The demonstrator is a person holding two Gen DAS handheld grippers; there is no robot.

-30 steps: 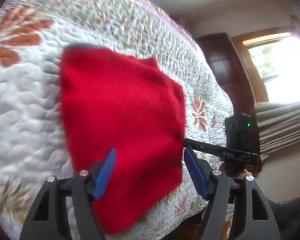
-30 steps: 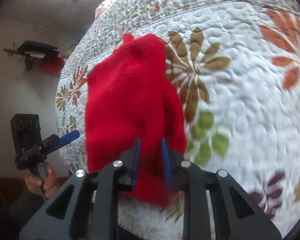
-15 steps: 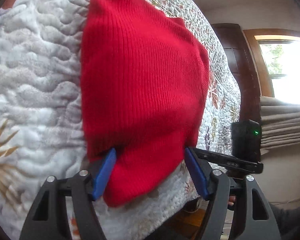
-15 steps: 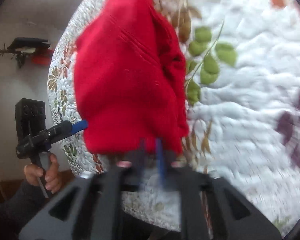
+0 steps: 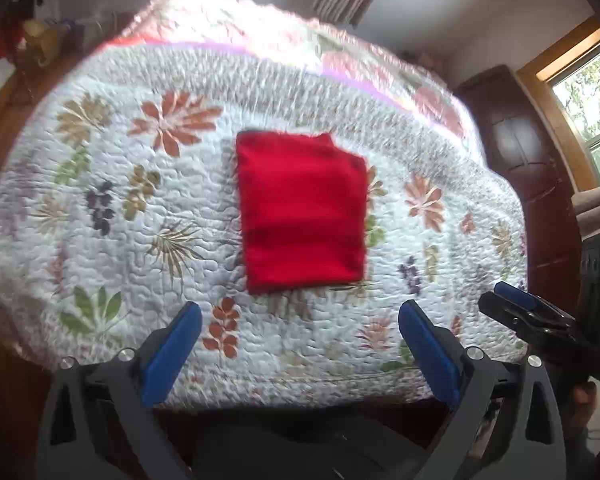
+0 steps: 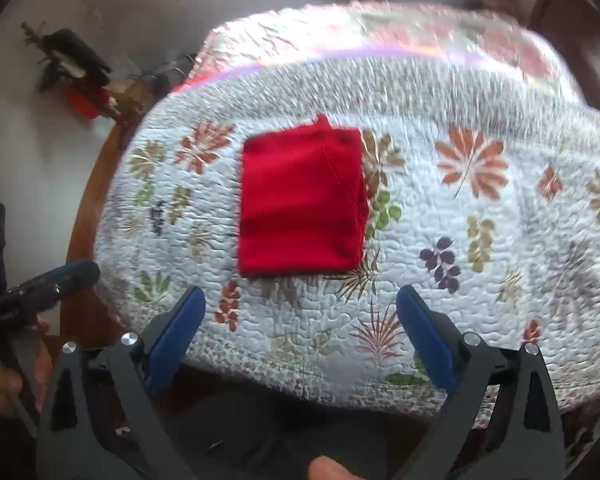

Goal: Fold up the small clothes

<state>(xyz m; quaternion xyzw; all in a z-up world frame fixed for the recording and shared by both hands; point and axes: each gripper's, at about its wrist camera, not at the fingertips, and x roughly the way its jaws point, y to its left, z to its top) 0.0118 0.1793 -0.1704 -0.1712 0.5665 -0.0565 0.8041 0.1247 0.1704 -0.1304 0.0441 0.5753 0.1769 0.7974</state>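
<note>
Both the left gripper (image 5: pixel 300 336) and right gripper (image 6: pixel 300 320) have let go and pulled back, wide open and empty, leaving the red garment (image 5: pixel 302 210) folded square on the quilt (image 5: pixel 100 240)

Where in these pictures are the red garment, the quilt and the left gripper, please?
red garment (image 5: pixel 302 212), left wrist view, middle of the folded knit.
quilt (image 6: pixel 480 216), right wrist view, bare flowered patch.
left gripper (image 5: pixel 300 344), left wrist view, midway between fingertips.

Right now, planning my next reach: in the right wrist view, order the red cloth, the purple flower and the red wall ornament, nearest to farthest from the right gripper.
1. Purple flower, just right.
2. Red cloth, ahead centre.
3. Red wall ornament, far left.
</note>
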